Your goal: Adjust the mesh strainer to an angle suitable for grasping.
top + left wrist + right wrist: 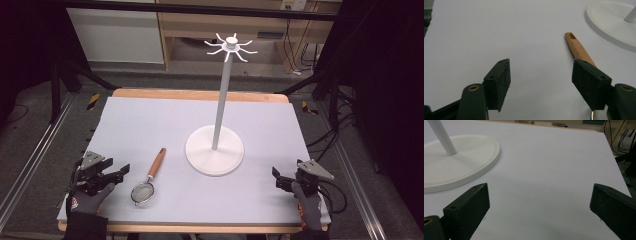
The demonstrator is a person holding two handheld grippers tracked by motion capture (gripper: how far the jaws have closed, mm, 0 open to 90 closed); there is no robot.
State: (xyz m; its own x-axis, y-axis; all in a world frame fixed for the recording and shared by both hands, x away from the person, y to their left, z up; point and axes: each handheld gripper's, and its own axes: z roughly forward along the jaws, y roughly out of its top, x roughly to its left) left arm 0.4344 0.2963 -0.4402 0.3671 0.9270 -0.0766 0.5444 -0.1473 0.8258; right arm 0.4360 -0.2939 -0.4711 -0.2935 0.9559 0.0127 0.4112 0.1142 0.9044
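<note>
pale lilac mat (150, 125) covers the wooden table. nearest, the left gripper (112, 175) rests with jaws spread wide, holding nothing; just beside it lies the small round wire-mesh strainer with a wooden handle (150, 177). the right gripper (280, 179) also gapes empty over bare mat. farther off stands the white round-based hook stand (215, 150).

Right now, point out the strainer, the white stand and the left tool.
strainer (150, 177): high view, on its handle's lower end.
white stand (214, 151): high view, on its round base.
left tool (121, 170): high view, between its open jaws.
</note>
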